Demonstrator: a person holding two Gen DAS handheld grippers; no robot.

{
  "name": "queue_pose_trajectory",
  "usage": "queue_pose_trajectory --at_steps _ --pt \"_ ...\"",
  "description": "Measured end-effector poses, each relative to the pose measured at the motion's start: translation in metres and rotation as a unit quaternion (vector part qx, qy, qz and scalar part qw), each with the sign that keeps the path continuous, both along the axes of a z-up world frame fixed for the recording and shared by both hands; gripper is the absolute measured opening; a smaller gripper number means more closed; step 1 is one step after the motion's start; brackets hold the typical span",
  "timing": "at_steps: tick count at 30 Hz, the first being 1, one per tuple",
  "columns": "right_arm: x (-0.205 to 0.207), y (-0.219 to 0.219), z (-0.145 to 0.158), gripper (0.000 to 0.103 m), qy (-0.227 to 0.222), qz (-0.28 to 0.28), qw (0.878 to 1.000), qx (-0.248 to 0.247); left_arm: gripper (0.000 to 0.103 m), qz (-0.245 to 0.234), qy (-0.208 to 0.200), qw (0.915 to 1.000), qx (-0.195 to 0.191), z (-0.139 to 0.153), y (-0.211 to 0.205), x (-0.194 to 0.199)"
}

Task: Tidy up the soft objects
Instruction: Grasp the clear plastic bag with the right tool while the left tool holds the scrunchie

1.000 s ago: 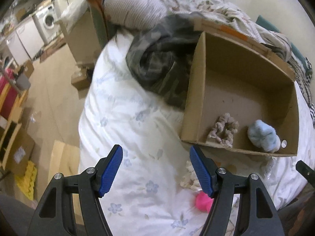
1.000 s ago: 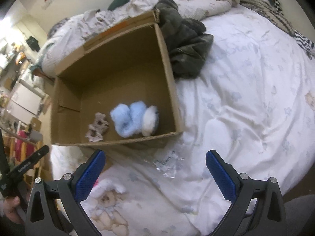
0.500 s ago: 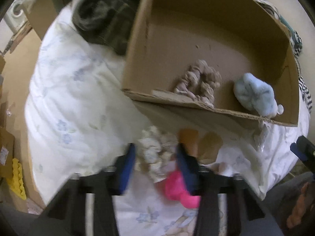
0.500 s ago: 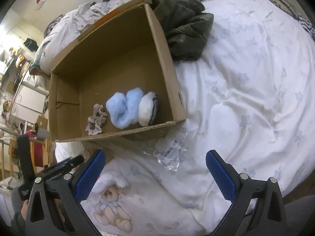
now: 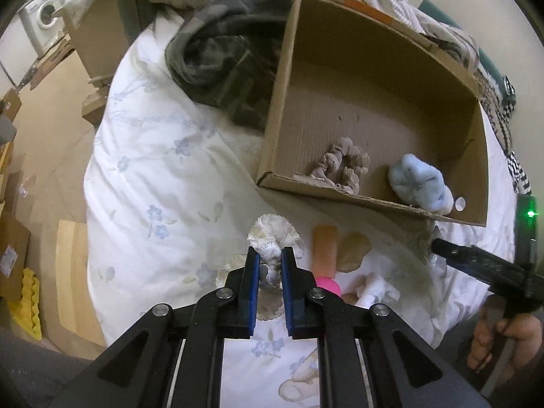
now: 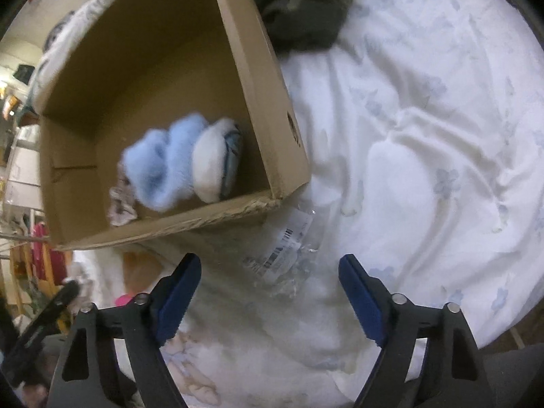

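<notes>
My left gripper (image 5: 270, 255) is shut on a cream ruffled scrunchie (image 5: 274, 235) and holds it above the white floral duvet (image 5: 153, 176), just in front of the open cardboard box (image 5: 272, 129). In the box lie a beige scrunchie (image 5: 341, 163) and a fluffy light-blue sock (image 5: 420, 185). The right wrist view shows the box (image 6: 258, 68), the blue sock (image 6: 163, 166) and a white rounded soft item (image 6: 212, 159) beside it. My right gripper (image 6: 270, 287) is open and empty over a clear plastic wrapper (image 6: 282, 251). A pink object (image 5: 327, 285) lies on the duvet.
A dark camouflage garment (image 5: 224, 54) is heaped left of the box. An orange-tan strip (image 5: 324, 250) and a small white cloth (image 5: 374, 289) lie on the duvet near the pink object. The bed edge drops to the floor (image 5: 51, 129) at left, with cardboard boxes there.
My left gripper dropped to the cream scrunchie, closed on it and lifted it. My right gripper moved closer to the box's front corner and stayed open.
</notes>
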State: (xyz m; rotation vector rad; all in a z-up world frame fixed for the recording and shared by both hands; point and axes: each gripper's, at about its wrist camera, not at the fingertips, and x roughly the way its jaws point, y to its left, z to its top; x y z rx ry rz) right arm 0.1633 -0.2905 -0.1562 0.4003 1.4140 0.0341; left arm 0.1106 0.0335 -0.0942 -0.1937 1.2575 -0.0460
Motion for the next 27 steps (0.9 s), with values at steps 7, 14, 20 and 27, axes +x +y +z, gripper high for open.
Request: queue_pose_trajectory --at_steps 7,14,20,27 --pt "0.007 0.015 -0.014 0.056 0.007 0.023 0.999 -0.038 0.011 -0.003 -0.003 1.0000 0.002 0.003 -0.001 0.002" --pt "0.000 0.029 -0.003 0.017 -0.014 0.035 0.998 -0.048 0.011 -0.007 -0.008 0.9998 0.014 0.001 -0.005 0.002" --pt "-0.011 0.047 0.015 0.007 -0.033 0.052 0.997 -0.048 0.011 -0.008 -0.013 0.9996 0.023 0.003 -0.006 0.000" --pt "-0.029 0.062 0.038 0.007 -0.067 0.070 0.995 -0.025 0.011 -0.008 -0.031 0.9992 0.023 0.011 -0.006 -0.006"
